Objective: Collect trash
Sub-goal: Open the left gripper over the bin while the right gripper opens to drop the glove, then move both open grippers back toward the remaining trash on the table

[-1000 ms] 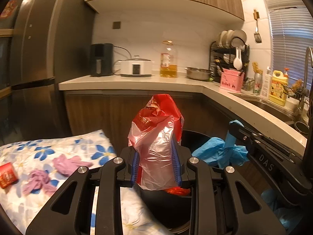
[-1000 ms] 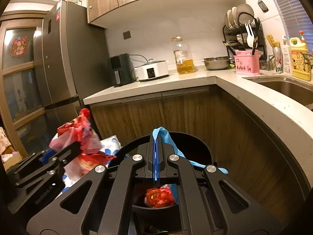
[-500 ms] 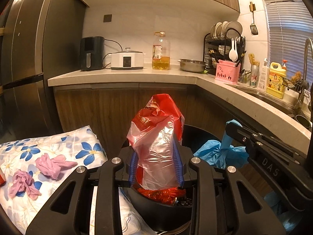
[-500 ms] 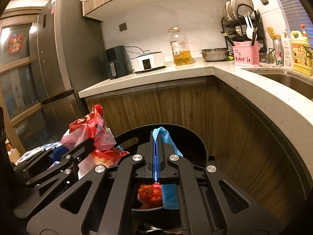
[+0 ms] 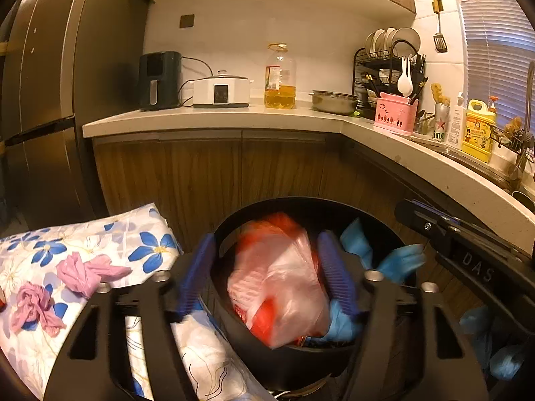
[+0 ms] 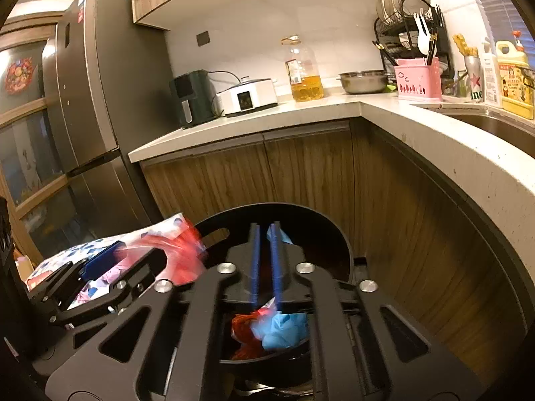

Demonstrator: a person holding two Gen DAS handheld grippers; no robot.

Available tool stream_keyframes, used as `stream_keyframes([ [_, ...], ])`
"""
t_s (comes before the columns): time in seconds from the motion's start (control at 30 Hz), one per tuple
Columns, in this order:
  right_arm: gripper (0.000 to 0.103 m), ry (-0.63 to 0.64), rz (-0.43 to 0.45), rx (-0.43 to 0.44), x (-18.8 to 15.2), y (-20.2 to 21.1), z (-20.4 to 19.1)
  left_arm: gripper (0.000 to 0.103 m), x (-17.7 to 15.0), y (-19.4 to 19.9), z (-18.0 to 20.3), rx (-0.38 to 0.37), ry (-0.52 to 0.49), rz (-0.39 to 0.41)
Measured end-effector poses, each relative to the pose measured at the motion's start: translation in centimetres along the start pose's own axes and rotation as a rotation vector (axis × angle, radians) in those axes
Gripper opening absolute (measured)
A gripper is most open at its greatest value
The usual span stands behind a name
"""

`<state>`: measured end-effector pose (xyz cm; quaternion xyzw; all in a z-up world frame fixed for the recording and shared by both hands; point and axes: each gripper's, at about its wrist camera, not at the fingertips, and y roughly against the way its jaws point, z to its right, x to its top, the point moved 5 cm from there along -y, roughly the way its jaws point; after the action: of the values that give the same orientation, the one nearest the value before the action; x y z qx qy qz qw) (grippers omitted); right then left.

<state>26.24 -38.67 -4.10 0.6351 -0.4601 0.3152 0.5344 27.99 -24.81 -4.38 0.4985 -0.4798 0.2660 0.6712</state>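
Note:
A black round trash bin (image 5: 230,224) (image 6: 337,234) stands below both grippers. My left gripper (image 5: 269,269) is open above it; the red and clear plastic bag (image 5: 281,284) is blurred and falling between its blue pads into the bin. My right gripper (image 6: 264,264) has its jaws slightly apart over the bin; the blue glove (image 6: 284,330) lies loose in the bin beside red trash (image 6: 245,329). The right gripper (image 5: 468,257) and blue glove (image 5: 398,260) show at right in the left wrist view. Two crumpled pink gloves (image 5: 87,272) (image 5: 31,304) lie on the floral cloth (image 5: 140,234).
A floral-covered table sits left of the bin (image 6: 100,247). Wooden cabinets (image 5: 217,167) and an L-shaped counter (image 5: 418,153) wrap behind and to the right, holding appliances, an oil bottle (image 5: 280,77) and a dish rack. A grey fridge (image 6: 87,107) stands at left.
My left gripper opened and the red bag dropped from it toward the bin. My right gripper opened slightly and the blue glove fell into the bin.

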Motion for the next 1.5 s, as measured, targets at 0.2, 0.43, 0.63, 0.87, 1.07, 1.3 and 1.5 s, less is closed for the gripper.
stream_keyframes([
  [0.2, 0.031, -0.007, 0.003, -0.012, -0.2, 0.3, 0.2, 0.080, -0.7, 0.2, -1.2, 0.026, 0.036, -0.008],
  [0.43, 0.061, -0.015, 0.008, -0.021, -0.9, 1.0, -0.2, 0.087, -1.6, 1.9, -2.7, 0.062, 0.064, 0.001],
  [0.63, 0.076, -0.002, 0.024, -0.036, -1.6, 2.0, -1.2, 0.095, -2.3, 3.9, -3.6, 0.097, 0.077, 0.016],
  [0.87, 0.081, 0.005, 0.036, -0.031, -2.4, 3.3, -2.7, 0.096, -2.8, 6.6, -4.9, 0.124, 0.094, 0.040],
  [1.07, 0.081, 0.029, 0.053, -0.015, -3.0, 4.6, -5.0, 0.096, -3.9, 9.0, -6.6, 0.177, 0.118, 0.059],
  [1.3, 0.081, 0.037, 0.069, 0.011, -3.9, 5.2, -7.8, 0.096, -5.0, 11.4, -9.6, 0.240, 0.159, 0.065],
  [1.5, 0.081, 0.035, 0.067, 0.043, -5.1, 5.2, -10.4, 0.096, -5.8, 13.3, -12.1, 0.303, 0.171, 0.076],
])
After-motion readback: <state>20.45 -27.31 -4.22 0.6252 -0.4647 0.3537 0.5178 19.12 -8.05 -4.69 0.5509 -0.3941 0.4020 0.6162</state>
